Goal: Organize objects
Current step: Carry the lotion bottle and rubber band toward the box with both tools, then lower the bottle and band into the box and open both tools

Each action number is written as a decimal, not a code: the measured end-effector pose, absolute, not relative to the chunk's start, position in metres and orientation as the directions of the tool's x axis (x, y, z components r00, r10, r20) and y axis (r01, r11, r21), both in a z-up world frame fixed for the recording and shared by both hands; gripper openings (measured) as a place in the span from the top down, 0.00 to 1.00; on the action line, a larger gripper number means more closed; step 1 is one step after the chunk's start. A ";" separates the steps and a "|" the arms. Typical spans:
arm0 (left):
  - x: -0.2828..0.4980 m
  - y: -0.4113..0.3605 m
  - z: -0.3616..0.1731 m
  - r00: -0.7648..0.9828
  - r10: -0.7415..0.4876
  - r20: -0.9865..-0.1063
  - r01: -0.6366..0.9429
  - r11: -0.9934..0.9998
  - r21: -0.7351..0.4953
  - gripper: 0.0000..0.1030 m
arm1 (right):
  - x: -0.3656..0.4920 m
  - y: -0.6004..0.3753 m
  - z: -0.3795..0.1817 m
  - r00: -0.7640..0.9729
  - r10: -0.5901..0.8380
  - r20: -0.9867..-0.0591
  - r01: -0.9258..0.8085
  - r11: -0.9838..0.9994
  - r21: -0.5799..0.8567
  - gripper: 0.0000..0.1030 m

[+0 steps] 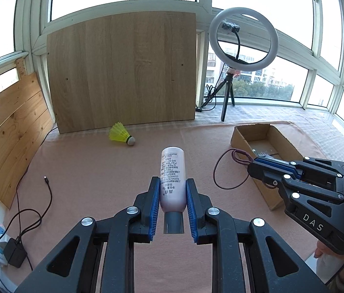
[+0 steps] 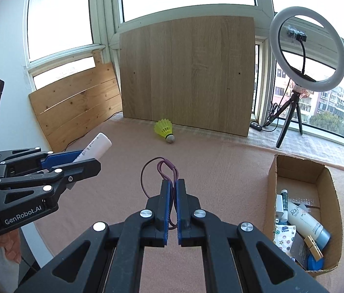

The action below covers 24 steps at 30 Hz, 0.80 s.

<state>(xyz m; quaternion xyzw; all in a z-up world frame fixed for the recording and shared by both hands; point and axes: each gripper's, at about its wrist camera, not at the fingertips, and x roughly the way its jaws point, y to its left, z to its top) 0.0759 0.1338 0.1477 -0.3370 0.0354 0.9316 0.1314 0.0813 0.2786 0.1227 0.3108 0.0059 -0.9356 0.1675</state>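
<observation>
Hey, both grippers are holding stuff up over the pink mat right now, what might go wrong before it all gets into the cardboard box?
1. The left gripper pinches the smooth pink bottle near its cap end, most of it sticking out forward, so it may pivot or slip.
2. The right gripper clamps only thin strands of the maroon hair tie; its dangling loop may snag on the cardboard box rim.
3. The box is already crowded, so the bottle may land on top and roll out.
</observation>
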 end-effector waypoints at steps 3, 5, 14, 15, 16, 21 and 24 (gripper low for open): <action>0.078 0.141 0.151 -0.742 0.221 -0.632 -0.273 -0.962 -0.015 0.79 | 0.084 0.286 0.125 -0.755 -0.313 -0.576 0.319 -0.943 0.095 0.96; 0.078 0.147 0.152 -0.743 0.223 -0.631 -0.278 -0.961 -0.012 0.79 | 0.085 0.290 0.126 -0.759 -0.313 -0.570 0.317 -0.943 0.095 0.96; 0.081 0.191 0.158 -0.746 0.252 -0.617 -0.323 -0.946 0.004 0.79 | 0.094 0.330 0.132 -0.781 -0.295 -0.550 0.294 -0.951 0.092 0.96; 0.081 0.197 0.158 -0.745 0.255 -0.616 -0.328 -0.945 0.006 0.79 | 0.095 0.335 0.133 -0.784 -0.292 -0.548 0.290 -0.953 0.092 0.96; 0.081 0.203 0.158 -0.745 0.259 -0.615 -0.334 -0.943 0.007 0.79 | 0.096 0.341 0.133 -0.787 -0.288 -0.545 0.285 -0.954 0.092 0.96; 0.081 0.237 0.157 -0.740 0.276 -0.613 -0.362 -0.932 0.018 0.79 | 0.100 0.371 0.134 -0.799 -0.271 -0.537 0.261 -0.961 0.096 0.96; 0.080 0.259 0.155 -0.733 0.289 -0.615 -0.381 -0.924 0.020 0.79 | 0.102 0.390 0.132 -0.804 -0.258 -0.536 0.243 -0.965 0.100 0.96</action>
